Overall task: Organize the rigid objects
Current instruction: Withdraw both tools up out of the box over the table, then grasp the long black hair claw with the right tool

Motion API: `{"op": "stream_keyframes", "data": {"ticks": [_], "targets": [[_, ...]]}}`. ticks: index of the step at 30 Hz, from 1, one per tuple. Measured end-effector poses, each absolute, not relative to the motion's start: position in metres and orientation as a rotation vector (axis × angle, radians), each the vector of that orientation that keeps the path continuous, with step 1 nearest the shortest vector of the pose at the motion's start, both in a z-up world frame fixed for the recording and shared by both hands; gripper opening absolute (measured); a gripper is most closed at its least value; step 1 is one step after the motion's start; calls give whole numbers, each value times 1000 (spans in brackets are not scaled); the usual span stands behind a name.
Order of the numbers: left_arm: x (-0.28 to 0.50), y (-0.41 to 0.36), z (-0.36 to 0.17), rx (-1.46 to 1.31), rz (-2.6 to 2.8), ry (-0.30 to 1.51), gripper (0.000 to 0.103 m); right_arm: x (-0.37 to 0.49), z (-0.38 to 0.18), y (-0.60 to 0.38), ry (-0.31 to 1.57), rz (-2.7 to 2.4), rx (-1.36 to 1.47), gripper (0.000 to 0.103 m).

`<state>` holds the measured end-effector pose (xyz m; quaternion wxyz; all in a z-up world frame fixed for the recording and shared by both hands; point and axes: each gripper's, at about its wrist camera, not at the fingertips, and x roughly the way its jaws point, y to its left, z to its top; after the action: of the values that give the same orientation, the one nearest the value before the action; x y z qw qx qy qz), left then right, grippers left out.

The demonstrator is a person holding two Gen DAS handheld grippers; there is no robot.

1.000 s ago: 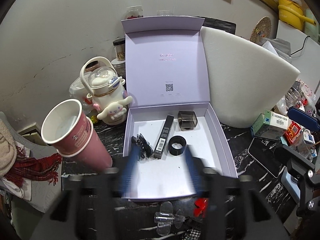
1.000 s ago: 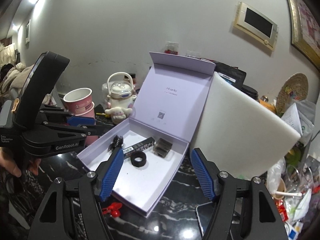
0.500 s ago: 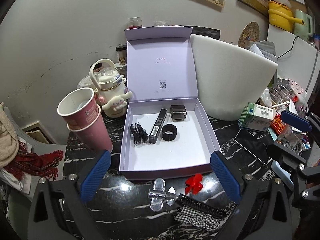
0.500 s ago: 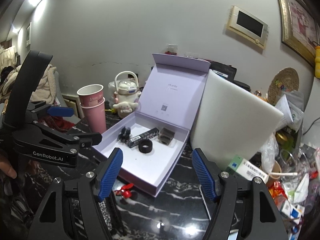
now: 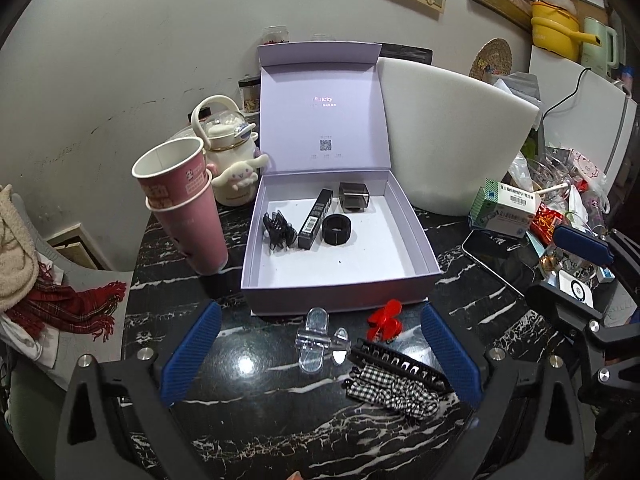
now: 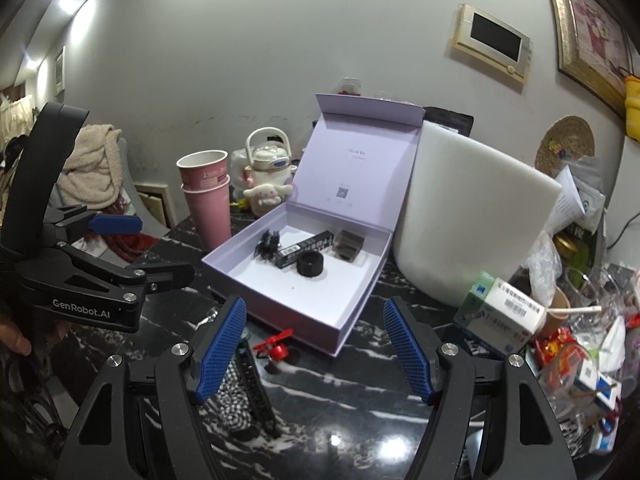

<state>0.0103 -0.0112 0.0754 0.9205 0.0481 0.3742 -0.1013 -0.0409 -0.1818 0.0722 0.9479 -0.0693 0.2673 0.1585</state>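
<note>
1. Left tool (image 5: 318, 350): jaws spread wide, nothing between the pads. They have just been opening; a second ago they were narrower and blurred right over the box's front edge.
2. Since then the left tool has backed away from the lilac box (image 5: 340, 300); the table (image 5: 260, 432) in front of the box is now in view.
3. Right tool (image 6: 314, 344): jaws apart, holding nothing, gap unchanged. It has also pulled back, and the box looks farther off than before.
4. Box sits straight ahead of both tools, lid up. Inside at the far end: black claw clip (image 5: 277, 231), black tube carton (image 5: 315, 219), black ring (image 5: 337, 230), dark cube (image 5: 353, 197). All four unmoved.
5. Still loose on the table, between the left tool's pads and the box front: clear hair clip (image 5: 316, 340), red clip (image 5: 384, 321), black comb (image 5: 400, 365) with checked scrunchie (image 5: 390, 392) touching it, nearest the right pad.
6. Read: a drop-off looks finished, with both tools empty and retreating toward the leftover pile. Task is partway, with four in and roughly four out.
7. Next pick is likely the clear clip or red clip, both just ahead of the left tool; the comb and scrunchie may drag together.
</note>
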Motion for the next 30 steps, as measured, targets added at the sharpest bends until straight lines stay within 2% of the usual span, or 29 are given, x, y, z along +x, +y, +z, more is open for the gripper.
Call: {"op": "stream_keyframes", "data": {"ticks": [30], "targets": [[-5, 1, 2, 33, -216, 915, 102, -29, -10, -169, 731, 404, -102, 72]]}}
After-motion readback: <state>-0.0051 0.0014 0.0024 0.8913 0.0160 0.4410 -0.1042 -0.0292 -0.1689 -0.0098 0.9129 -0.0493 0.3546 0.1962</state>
